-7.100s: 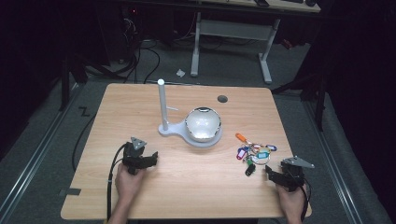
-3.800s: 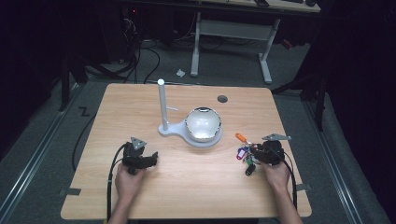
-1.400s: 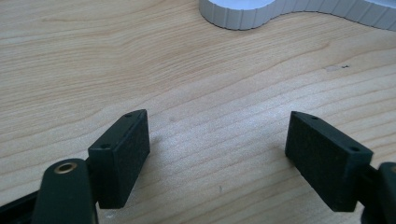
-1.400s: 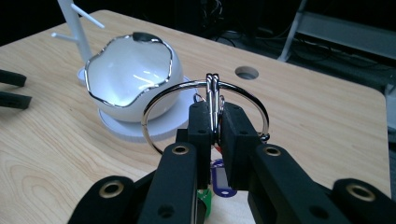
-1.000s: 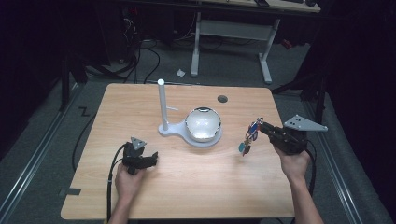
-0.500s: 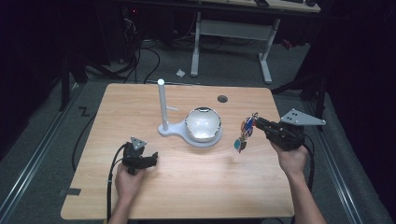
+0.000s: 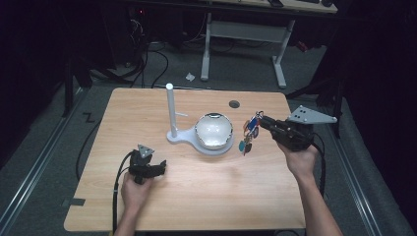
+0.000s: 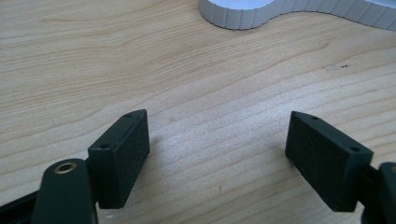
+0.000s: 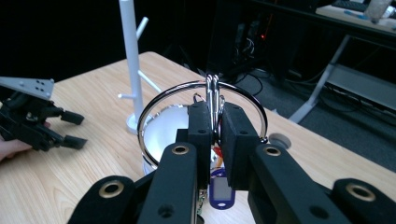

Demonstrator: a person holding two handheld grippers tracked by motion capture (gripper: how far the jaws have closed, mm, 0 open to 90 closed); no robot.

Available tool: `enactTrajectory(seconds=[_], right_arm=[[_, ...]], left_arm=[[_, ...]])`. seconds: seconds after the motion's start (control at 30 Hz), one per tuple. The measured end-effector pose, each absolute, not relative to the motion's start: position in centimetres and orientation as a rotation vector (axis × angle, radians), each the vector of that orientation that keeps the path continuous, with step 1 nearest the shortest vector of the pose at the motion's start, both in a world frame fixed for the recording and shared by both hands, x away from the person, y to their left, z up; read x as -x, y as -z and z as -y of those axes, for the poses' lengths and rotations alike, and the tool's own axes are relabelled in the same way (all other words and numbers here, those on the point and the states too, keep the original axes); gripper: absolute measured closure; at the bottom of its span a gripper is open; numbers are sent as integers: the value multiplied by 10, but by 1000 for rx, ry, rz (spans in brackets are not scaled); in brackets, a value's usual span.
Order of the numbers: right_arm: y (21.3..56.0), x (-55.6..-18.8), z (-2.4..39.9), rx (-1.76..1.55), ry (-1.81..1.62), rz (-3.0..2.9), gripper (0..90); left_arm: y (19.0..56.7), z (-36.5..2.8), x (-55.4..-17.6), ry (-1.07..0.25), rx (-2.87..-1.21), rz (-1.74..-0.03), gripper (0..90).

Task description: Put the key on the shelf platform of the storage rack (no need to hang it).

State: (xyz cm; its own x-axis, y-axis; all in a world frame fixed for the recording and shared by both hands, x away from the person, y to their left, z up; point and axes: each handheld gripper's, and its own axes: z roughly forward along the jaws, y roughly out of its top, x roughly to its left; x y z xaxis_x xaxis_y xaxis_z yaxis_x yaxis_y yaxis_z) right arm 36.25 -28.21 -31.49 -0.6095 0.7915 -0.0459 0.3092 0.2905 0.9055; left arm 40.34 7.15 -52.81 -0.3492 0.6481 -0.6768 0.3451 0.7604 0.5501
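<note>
My right gripper is shut on the metal ring of a key bunch, held in the air to the right of the white bowl. Coloured tags hang below the ring, a blue one among them. A white stand with an upright post and short pegs joins the bowl on one base. My left gripper rests on the table at the front left, open, its fingers wide apart over bare wood; from the right gripper view the left gripper shows at the left.
The wooden table has a round cable hole near its far edge. Beyond it stand a white desk frame and cables on the dark floor. The stand's white base edge lies ahead of my left gripper.
My right gripper closed on the key bunch at the table's right front, lifted it off the wood and carried it up and leftward toward the bowl. The left gripper stayed still.
</note>
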Motion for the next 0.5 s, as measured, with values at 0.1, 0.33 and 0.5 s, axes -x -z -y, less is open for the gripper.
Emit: enactTrajectory(seconds=[0.1, 0.33, 0.5], right_arm=[[312, -365, 276, -961, -1296, -2077, 835], [305, -374, 263, -923, -1297, -2102, 835], [301, -380, 256, -914, -1316, -2094, 835]], left_arm=[[528, -71, -403, -382, -748, -1969, 221], [528, -71, -403, -383, -751, -1967, 221], [528, -71, -403, -382, -748, -1968, 221]])
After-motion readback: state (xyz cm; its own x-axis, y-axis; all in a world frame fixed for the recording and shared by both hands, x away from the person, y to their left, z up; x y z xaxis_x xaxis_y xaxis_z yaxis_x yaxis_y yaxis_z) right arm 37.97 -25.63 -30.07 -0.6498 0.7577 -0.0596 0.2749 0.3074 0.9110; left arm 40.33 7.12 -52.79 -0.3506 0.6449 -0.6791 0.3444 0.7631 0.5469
